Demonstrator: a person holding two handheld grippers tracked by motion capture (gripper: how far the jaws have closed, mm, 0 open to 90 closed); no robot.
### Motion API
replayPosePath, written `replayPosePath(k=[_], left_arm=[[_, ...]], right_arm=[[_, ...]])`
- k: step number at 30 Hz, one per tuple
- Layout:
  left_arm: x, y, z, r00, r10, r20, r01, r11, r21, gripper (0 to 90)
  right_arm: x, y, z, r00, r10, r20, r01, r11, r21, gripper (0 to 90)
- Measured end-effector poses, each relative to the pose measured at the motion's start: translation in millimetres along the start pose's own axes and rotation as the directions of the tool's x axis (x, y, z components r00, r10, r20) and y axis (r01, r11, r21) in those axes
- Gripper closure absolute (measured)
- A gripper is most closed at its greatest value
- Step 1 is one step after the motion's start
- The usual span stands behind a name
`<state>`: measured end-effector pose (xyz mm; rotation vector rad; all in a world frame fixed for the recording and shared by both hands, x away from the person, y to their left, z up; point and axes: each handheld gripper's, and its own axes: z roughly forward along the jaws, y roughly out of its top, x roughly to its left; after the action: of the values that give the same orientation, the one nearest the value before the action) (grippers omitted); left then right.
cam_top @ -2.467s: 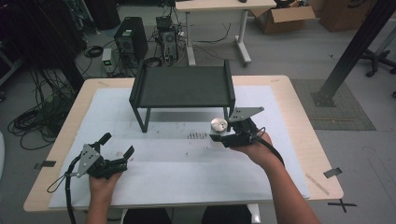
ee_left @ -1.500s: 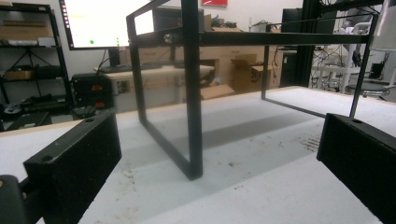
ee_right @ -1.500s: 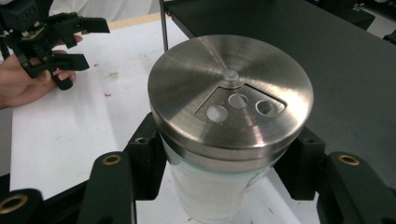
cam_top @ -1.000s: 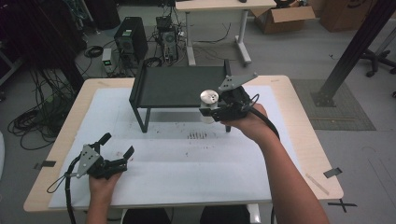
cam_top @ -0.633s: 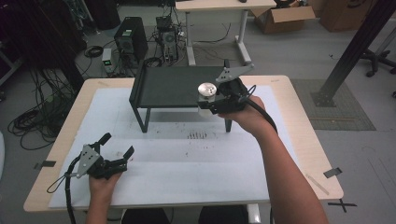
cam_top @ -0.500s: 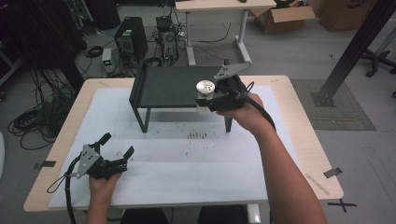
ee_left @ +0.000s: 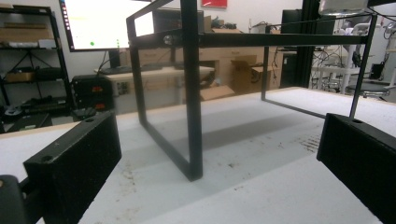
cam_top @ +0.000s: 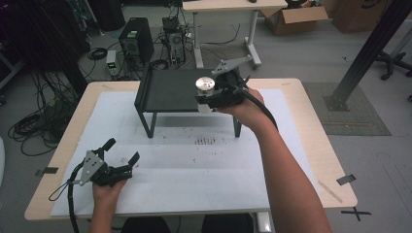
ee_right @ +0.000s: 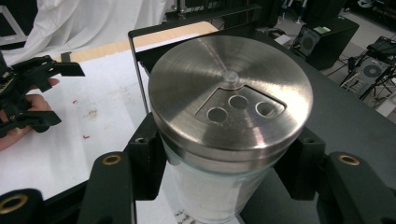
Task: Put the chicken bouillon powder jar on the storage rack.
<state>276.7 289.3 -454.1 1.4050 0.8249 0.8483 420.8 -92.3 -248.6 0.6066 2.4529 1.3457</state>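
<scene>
A glass shaker (ee_right: 224,154) with a steel lid (cam_top: 205,84) and white grains inside is held upright in my right gripper (cam_top: 206,99), whose jaws are shut on its body. It hangs over the front right part of a black metal shelf (cam_top: 170,90) that stands on legs at the back of the table. The shelf top (ee_right: 355,116) lies just under and behind the shaker. My left gripper (cam_top: 120,151) rests low near the table's front left, open with nothing between its pads (ee_left: 74,158); it faces the shelf's legs (ee_left: 192,93).
White paper (cam_top: 194,165) covers the wooden table (cam_top: 316,145), with small dark specks in its middle (cam_top: 205,141). Beyond the table stand computer towers (cam_top: 136,43), cables and another desk (cam_top: 228,9). A black post (cam_top: 369,53) rises at the right.
My right gripper has carried the shaker up and away from me, from beside the shelf's front right leg to above the shelf top. The left gripper has stayed put.
</scene>
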Motion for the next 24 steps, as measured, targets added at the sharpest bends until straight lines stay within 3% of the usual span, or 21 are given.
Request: replayPosePath(k=[24], left_arm=[[-0.7, -0.1, -0.3, 1.0, 0.003, 0.003, -0.003, 1.0, -0.002, 0.2]], right_arm=[[-15.5, 13.7, 28.0, 0.9985, 0.028, 0.046, -0.028, 1.0, 0.0, 43.0]])
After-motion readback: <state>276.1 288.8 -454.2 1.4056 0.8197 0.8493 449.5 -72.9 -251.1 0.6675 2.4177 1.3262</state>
